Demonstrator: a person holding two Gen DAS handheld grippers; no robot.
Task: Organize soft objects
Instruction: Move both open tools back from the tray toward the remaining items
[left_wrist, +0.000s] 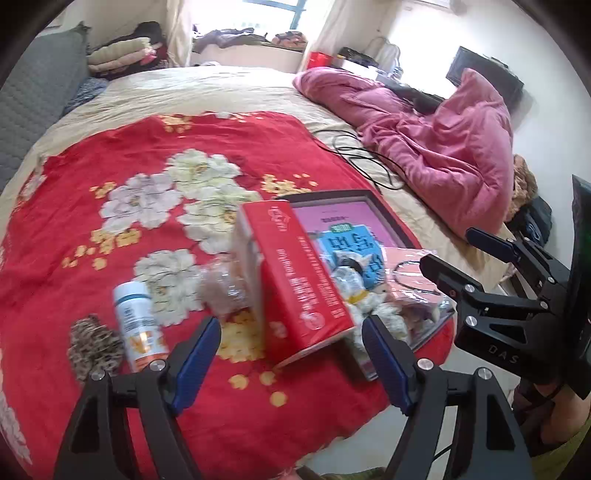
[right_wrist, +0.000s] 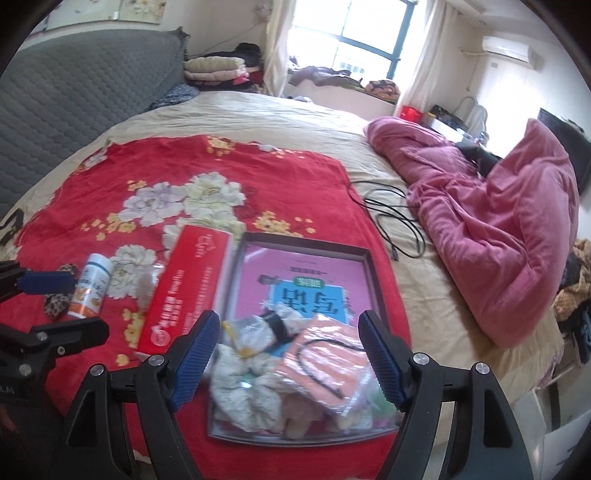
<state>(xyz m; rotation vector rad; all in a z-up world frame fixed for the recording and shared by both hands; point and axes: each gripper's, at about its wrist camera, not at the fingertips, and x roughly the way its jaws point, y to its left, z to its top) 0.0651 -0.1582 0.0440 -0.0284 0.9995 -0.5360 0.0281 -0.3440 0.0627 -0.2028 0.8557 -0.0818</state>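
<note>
The left gripper is held above the red floral cloth, its blue-padded jaws spread wide and nothing caught between them. Just beyond its fingertips a red carton is seen, tilted and leaning against the near edge of a shallow dark-rimmed tray. To the left of the carton, a crumpled clear plastic bag is lying on the cloth, then a white bottle with an orange band on its side, and beside that a leopard-print scrunchie, touching or nearly touching the bottle. The right gripper is poised over the tray's near half, jaws likewise parted and empty, none of the pile being touched by its pads. Under it the soft things are gathered in the tray: a pale floral scrunchie at the left, a pink item in a clear packet laid over the pile at the right, and a dark hair band behind them. A pink-and-blue printed sheet is covering the tray's floor. Further out, a black cable is looped on the beige bedsheet, and a pink quilt is heaped along the right side. In the right view the left gripper is visible at the left edge, over the leopard scrunchie.
</note>
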